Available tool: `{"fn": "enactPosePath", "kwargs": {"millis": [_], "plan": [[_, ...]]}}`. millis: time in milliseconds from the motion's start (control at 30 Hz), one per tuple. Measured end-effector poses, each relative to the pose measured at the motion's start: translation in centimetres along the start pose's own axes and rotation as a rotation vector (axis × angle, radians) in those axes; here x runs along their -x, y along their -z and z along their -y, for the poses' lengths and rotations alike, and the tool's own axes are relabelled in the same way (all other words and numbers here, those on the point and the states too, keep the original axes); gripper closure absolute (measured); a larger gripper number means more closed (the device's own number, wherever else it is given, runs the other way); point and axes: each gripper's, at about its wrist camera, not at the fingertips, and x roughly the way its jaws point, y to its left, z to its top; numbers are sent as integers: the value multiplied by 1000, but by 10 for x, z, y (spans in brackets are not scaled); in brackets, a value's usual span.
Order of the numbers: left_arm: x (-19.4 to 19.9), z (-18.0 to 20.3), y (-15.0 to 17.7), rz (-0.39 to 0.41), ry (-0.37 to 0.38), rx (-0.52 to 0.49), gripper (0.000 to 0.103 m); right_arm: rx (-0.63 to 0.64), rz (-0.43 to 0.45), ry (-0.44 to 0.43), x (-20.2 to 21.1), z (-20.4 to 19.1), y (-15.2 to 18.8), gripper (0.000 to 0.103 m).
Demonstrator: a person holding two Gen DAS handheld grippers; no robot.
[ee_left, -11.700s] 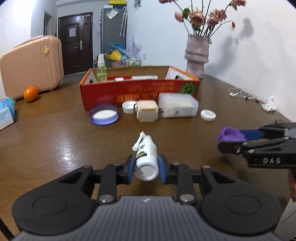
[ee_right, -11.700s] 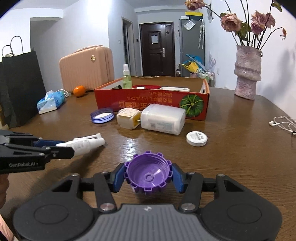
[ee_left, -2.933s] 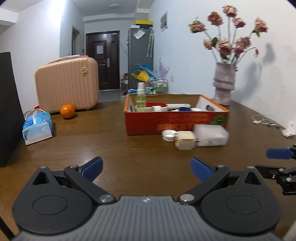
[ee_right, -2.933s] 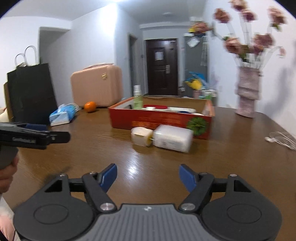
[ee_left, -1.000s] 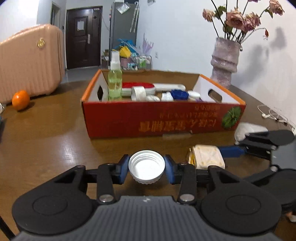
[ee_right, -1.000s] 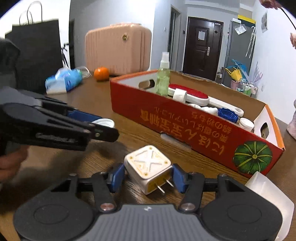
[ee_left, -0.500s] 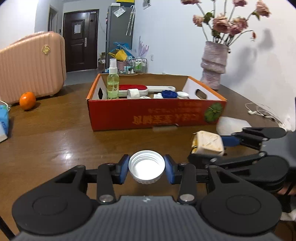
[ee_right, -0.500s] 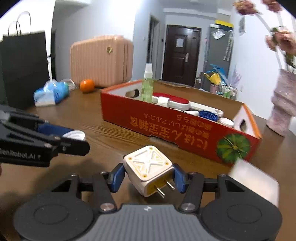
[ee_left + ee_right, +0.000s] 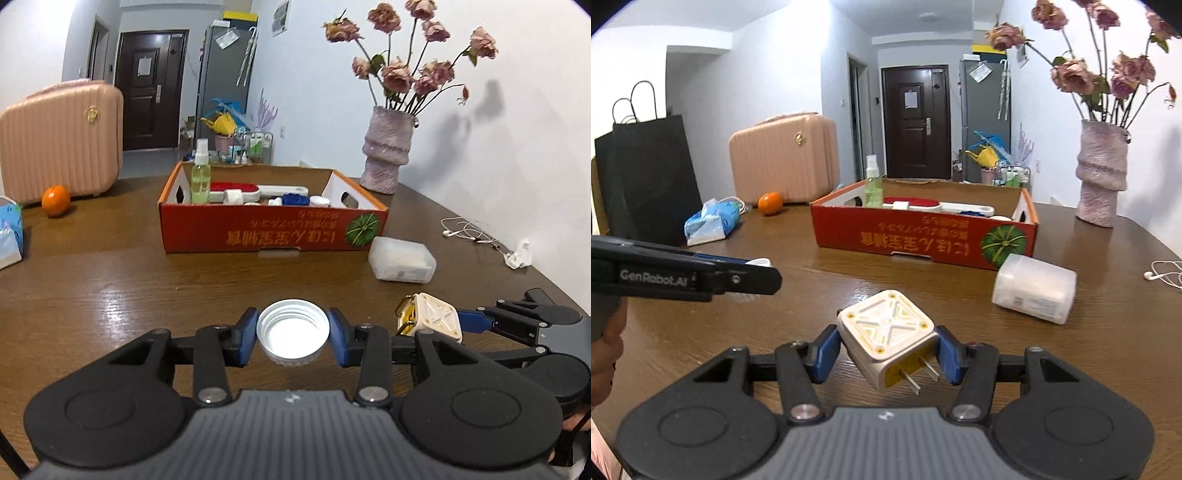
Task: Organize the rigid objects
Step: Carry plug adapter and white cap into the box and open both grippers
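- The dark brown wooden bench fills both of my views and carries everything below.
- A pink ribbed hard-shell suitcase stands at the far left of the bench, with a black paper carrier bag nearer along that edge.
- A long red cardboard box with printed characters and a green pumpkin picture sits in the middle, ahead of both claws; inside it stand a pale green spray bottle and a red and white brush, with small caps beside them.
- A mauve textured vase of dried pink roses stands behind the box's right end.
- A frosted white rectangular plastic case lies on the bench just beside the box's right front corner.
- My right claw pinches a white cube-shaped plug adapter with two metal prongs, held above the bench with the prongs facing me.
- My left claw pinches a white threaded plastic bottle cap, open side towards me, above the bench.
- A round orange fruit rests beside the suitcase.
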Motion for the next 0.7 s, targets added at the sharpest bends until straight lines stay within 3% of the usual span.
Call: {"fn": "enactPosePath", "kwargs": {"millis": [133,333,400,533,700], "plan": [[-6,-1,-13,28,-9,-26,62,-13,11,-11,-2,8,-9,48],[-61,-20,-89,62,13,-52,62,34,41,-45,-49,33,-71,48],[-100,-32,-118,21,7,-37,62,50,32,-33,-77,46,-98,48],[-182,-54,-154,-77,-9,-12,62,28,-63,-58,-156,78,-149,48],[-255,-63,-166,-173,-51,-44,62,69,-211,-4,-240,95,-177,48]]}}
